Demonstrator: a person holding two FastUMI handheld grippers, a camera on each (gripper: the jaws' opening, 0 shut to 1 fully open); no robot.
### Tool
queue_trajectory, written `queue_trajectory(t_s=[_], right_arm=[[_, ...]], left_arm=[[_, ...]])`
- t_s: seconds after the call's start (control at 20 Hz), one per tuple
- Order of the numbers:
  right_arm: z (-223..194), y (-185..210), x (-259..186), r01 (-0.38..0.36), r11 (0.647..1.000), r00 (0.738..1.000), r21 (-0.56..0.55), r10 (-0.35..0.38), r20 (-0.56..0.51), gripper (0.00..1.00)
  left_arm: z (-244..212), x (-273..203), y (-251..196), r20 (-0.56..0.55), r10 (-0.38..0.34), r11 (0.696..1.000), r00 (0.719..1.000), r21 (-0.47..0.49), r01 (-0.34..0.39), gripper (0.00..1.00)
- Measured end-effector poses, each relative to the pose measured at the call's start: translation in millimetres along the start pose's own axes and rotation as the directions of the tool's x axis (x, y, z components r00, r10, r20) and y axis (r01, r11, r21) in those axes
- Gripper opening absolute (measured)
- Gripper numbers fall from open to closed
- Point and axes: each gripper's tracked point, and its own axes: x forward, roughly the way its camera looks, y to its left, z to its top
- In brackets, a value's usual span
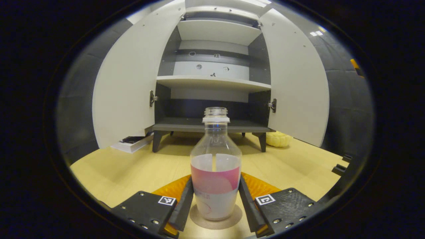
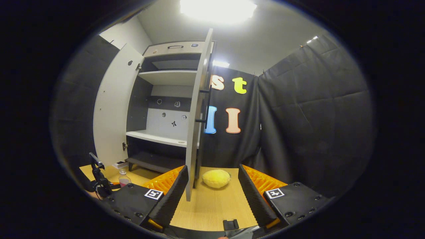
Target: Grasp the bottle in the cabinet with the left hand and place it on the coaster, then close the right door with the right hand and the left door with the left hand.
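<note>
Booth with black cloth walls and a pale wooden tabletop point(image 2: 212, 205).
A bright ceiling light point(image 2: 217, 8) glares on the grey ceiling in the right gripper view. Black cloth point(image 2: 315, 126) hangs in folds behind and beside the tabletop; a yellow lumpy object point(image 2: 216, 178) lies on the wood near the cloth.

In the left gripper view we look from low over the table point(image 1: 132, 166), straight at the front of the open cabinet point(image 1: 212, 83), close behind the bottle point(image 1: 215, 166). In the right gripper view we sit farther right, facing the edge of the right door point(image 2: 196, 132), near it. Both views share the cabinet point(image 2: 162, 109) shelves, the yellow object point(image 2: 216, 178) and the bottle point(image 2: 123, 179).
</note>
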Motion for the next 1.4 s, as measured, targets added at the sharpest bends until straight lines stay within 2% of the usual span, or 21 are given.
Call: queue_trajectory(t_s=[0.2,0.25,0.35,0.4,0.45,0.5,0.75,0.8,0.9,0.95,1.0,1.05,1.3,1.35,1.4], right_arm=[[-0.3,6.0,4.5,-0.022,1.000,1.000,0.004,0.022,0.004,0.96],[0.3,8.3,6.4,-0.027,1.000,1.000,0.004,0.027,0.005,0.92],[1.8,11.4,7.4,-0.038,0.999,0.999,0.008,0.038,0.015,0.92],[2.5,12.7,8.5,-0.042,0.999,0.999,0.010,0.042,0.018,0.92],[2.0,14.4,9.5,-0.043,0.999,0.999,0.009,0.043,0.020,0.96],[2.2,15.7,10.5,-0.045,0.999,0.999,0.005,0.045,0.020,0.96],[3.6,23.1,13.8,-0.068,0.998,0.997,0.009,0.068,0.028,0.96],[3.8,23.9,13.7,-0.071,0.997,0.997,0.013,0.071,0.031,0.92],[4.3,23.2,13.6,-0.075,0.997,0.997,0.019,0.074,0.035,0.92],[4.6,22.8,14.0,-0.075,0.997,0.996,0.025,0.074,0.040,0.96],[5.2,21.3,14.5,-0.075,0.997,0.996,0.032,0.074,0.044,0.92],[5.3,20.2,13.9,-0.073,0.996,0.996,0.041,0.071,0.047,0.96],[15.0,10.3,18.4,-0.072,0.993,0.996,0.091,0.066,0.067,0.96],[18.7,5.8,22.2,-0.065,0.994,0.995,0.092,0.059,0.075,0.96],[22.9,-0.3,26.5,-0.056,0.994,0.995,0.092,0.049,0.084,0.96]], left_arm=[[-6.3,-10.0,1.5,0.005,0.022,1.000,1.000,-0.015,-0.022,0.72],[-6.9,-9.7,2.5,-0.001,0.021,1.000,1.000,-0.017,-0.021,0.72],[-8.8,-10.8,6.1,-0.024,0.027,1.000,0.999,-0.008,-0.027,0.72],[-8.7,-12.3,6.4,-0.028,0.033,0.999,0.999,0.000,-0.033,0.80],[-8.9,-14.3,7.1,-0.034,0.036,0.999,0.999,0.005,-0.036,0.77],[-8.4,-15.8,7.0,-0.035,0.037,0.999,0.999,0.008,-0.037,0.81],[5.4,-18.4,4.3,-0.042,0.039,0.999,0.998,0.032,-0.038,0.81],[10.3,-20.8,1.8,-0.039,0.039,0.999,0.998,0.036,-0.037,0.81],[23.7,-23.3,-2.7,-0.021,0.032,0.998,0.999,0.047,-0.031,0.81],[31.6,-23.9,-5.7,-0.014,0.025,0.999,1.000,0.049,-0.024,0.81],[39.0,-25.8,-9.1,-0.008,0.017,0.999,1.000,0.050,-0.016,0.81],[47.0,-27.2,-11.1,-0.005,0.017,0.998,1.000,0.055,-0.016,0.81],[109.8,-43.4,-6.0,0.051,0.055,0.997,0.997,0.045,-0.058,0.82],[126.6,-46.9,-3.3,0.065,0.066,0.997,0.996,0.042,-0.068,0.88],[141.5,-52.9,-1.4,0.077,0.077,0.996,0.994,0.039,-0.080,0.82]])
